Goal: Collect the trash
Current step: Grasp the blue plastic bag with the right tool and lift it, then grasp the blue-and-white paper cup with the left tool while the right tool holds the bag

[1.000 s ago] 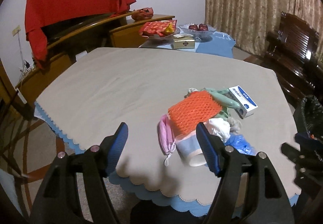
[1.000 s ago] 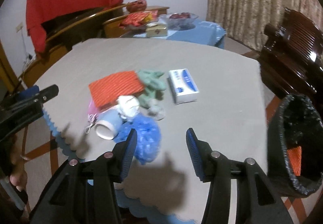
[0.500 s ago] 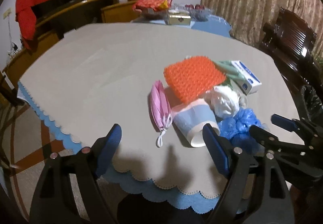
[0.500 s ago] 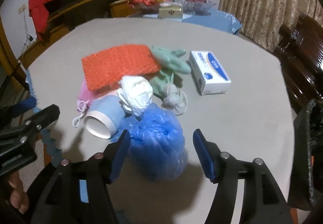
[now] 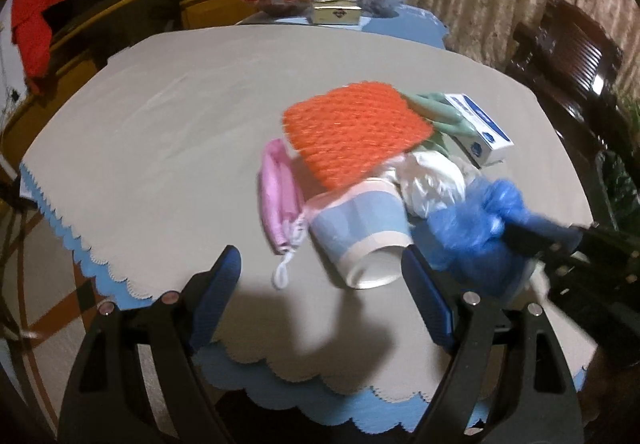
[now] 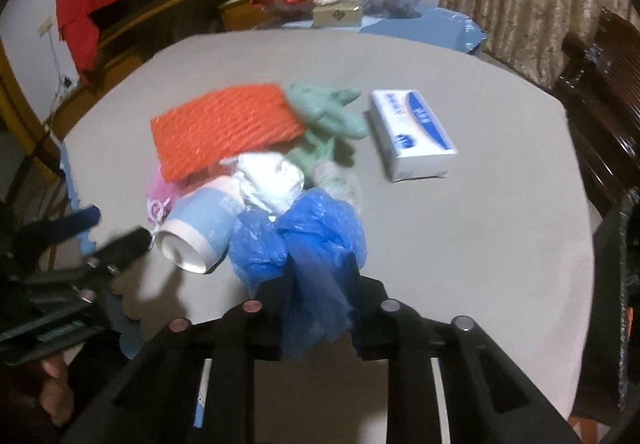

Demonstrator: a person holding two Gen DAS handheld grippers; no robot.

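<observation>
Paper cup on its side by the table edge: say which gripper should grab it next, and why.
Left. The left gripper is open, and the paper cup lies just ahead of its fingers. The right gripper is already shut on the blue plastic bag.

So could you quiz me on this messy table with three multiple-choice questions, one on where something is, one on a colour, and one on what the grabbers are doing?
1. Where does the white-and-blue box lie?
A. right of the trash pile
B. under the cup
C. on the floor

2. What colour is the netted foam sheet?
A. yellow
B. orange
C. black

3. What is the right gripper doing?
A. hanging open above bare cloth
B. shut on the blue plastic bag
C. holding the cup

Answers:
1 A, the box sits apart, to the right of the heap.
2 B, the sheet is bright orange in both views.
3 B, blue film is pinched between the closed fingers, while the left gripper stands open before the paper cup.
</observation>
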